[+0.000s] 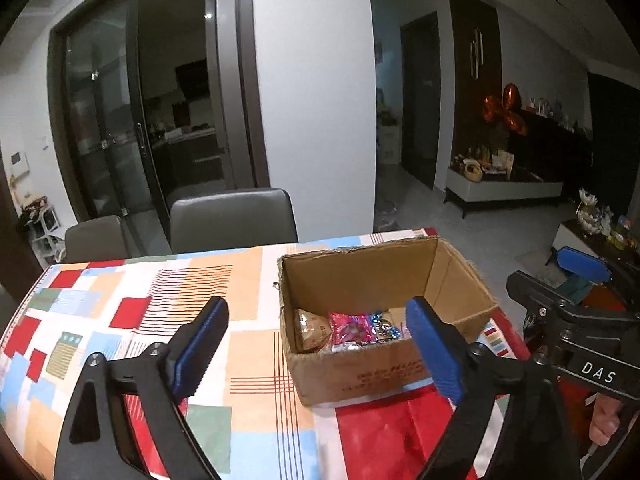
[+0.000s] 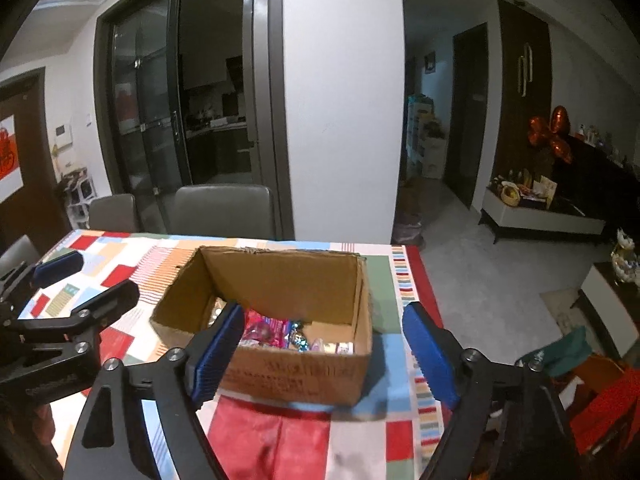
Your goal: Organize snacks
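You are holding both tools above the patterned tablecloth (image 1: pixel 248 280) with nothing in them: the left gripper (image 1: pixel 320 344) and the right gripper (image 2: pixel 324 348) are each spread wide. The snacks (image 1: pixel 352 328) are lying inside the open cardboard box (image 2: pixel 296 372), which is sitting near the table's edge. You are risking a nudge that slides the box off, or a crushed wrapper. "DAS" is showing on the right tool; the box's red print is too blurred to read.

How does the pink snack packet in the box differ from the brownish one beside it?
The pink packet is bright and glossy, lying mid-box; the brown packet is dull and tan, lying at the left end of the cardboard box. The pink one lies flatter; the brown looks bulkier. Both lie loose on the box floor.
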